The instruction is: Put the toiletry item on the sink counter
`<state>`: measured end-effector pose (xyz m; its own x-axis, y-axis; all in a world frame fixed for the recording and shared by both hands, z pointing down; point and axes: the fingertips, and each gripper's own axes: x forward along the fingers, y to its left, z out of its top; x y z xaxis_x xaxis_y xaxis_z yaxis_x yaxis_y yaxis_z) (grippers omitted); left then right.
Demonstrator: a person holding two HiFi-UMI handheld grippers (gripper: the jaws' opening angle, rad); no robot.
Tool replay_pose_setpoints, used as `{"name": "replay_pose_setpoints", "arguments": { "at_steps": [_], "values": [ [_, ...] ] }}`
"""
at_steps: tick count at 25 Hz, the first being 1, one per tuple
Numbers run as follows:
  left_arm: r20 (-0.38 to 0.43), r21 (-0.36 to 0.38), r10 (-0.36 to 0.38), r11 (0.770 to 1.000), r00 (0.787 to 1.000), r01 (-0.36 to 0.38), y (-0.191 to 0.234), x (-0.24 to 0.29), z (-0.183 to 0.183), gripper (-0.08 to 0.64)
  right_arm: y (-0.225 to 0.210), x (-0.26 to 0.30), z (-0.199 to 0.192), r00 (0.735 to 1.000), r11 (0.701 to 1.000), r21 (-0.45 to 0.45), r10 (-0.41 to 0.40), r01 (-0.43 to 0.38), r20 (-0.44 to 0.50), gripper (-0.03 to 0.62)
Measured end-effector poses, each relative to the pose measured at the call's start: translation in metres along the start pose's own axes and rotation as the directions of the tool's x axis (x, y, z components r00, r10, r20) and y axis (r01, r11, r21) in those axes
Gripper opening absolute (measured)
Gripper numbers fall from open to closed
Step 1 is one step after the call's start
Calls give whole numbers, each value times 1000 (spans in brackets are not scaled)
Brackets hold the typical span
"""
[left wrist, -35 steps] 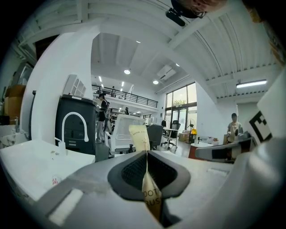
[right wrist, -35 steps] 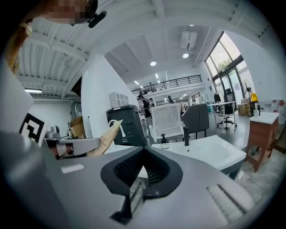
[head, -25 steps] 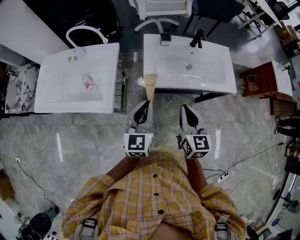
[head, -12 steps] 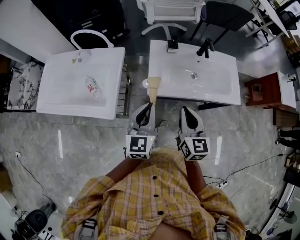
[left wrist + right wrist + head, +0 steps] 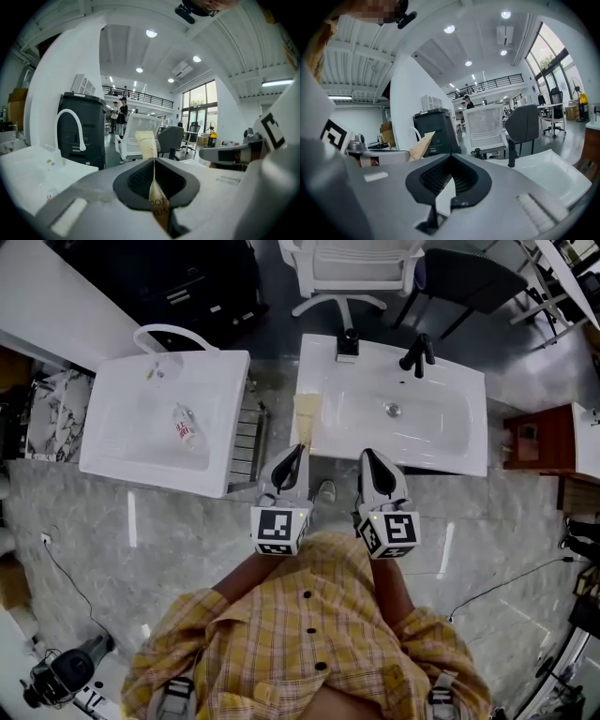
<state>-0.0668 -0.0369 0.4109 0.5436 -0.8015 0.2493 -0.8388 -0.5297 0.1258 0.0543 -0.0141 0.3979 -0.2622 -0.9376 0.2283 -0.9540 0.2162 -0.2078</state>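
Left tool (image 5: 292, 457) clamped on one end of tan toiletry packet (image 5: 307, 418), so the rest sticks out ahead for laying down. Packet in the air over front left corner of sink worktop (image 5: 459, 442), not yet set down. Right tool (image 5: 373, 465) closed, empty, idle alongside. Versus a second ago: worktop nearer, packet further over that corner.

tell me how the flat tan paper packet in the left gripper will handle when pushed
The flat tan paper packet looks thin and light, pinched by the left gripper, so it probably slides easily on the glossy white sink counter. It juts out straight, so likely fairly stiff; being flat, it shouldn't roll.
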Motion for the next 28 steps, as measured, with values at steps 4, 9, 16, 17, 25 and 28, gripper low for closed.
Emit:
{"name": "replay_pose_setpoints", "arguments": {
  "at_steps": [4, 9, 16, 17, 25, 28],
  "values": [
    [-15, 16, 13, 1000, 1000, -12, -2, 26, -2, 3, -19, 18, -1, 1000, 1000, 9, 23, -23, -12, -2],
    [-23, 16, 39, 999, 999, -39, 1, 49, -5, 3, -39, 37, -4, 999, 999, 13, 47, -47, -18, -1],
    [-47, 5, 76, 997, 996, -76, 6, 73, -11, 3, -56, 61, -8, 996, 996, 14, 84, -84, -28, -2],
    [-54, 2, 76, 997, 996, -76, 6, 76, -16, 3, -57, 63, -9, 996, 996, 15, 88, -88, -31, -2],
    [-107, -2, 97, 995, 990, -98, 14, 105, -37, 3, -68, 75, -17, 993, 994, 25, 108, -107, -54, -2],
    [-137, -5, 99, 995, 986, -101, 18, 116, -42, 3, -72, 77, -22, 991, 993, 31, 113, -112, -67, -2]
  ]
}}
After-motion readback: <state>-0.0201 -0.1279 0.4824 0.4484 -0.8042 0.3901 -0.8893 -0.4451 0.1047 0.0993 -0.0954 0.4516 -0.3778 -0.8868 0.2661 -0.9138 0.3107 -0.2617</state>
